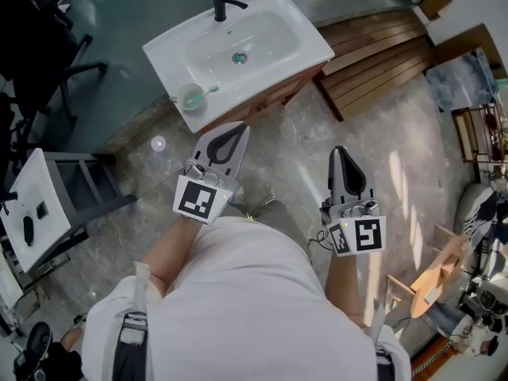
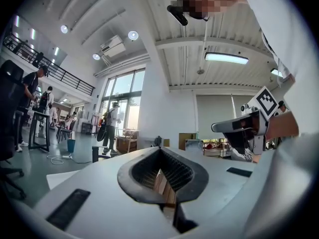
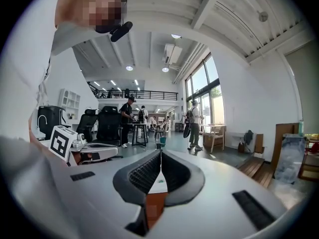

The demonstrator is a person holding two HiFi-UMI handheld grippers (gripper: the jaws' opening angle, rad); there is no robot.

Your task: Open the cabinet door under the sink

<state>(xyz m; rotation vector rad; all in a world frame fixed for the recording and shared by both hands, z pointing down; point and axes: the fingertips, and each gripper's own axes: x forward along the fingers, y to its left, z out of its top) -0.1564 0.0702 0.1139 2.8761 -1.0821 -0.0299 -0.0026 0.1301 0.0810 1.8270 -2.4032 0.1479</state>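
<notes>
Closest in, left gripper and right gripper hang closed and empty, well short of the sink cabinet, whose hidden door front could invite a blind, slipping grab.

My left gripper and right gripper have pale grey, flat shells, tapering toward the far end. Their black fingers are ribbed inside and curve round a teardrop gap. The left cube and right cube are white with black square markers. A thin black cable loops beside the right cube. I wear a white short-sleeved shirt and dark shoulder straps.
</notes>
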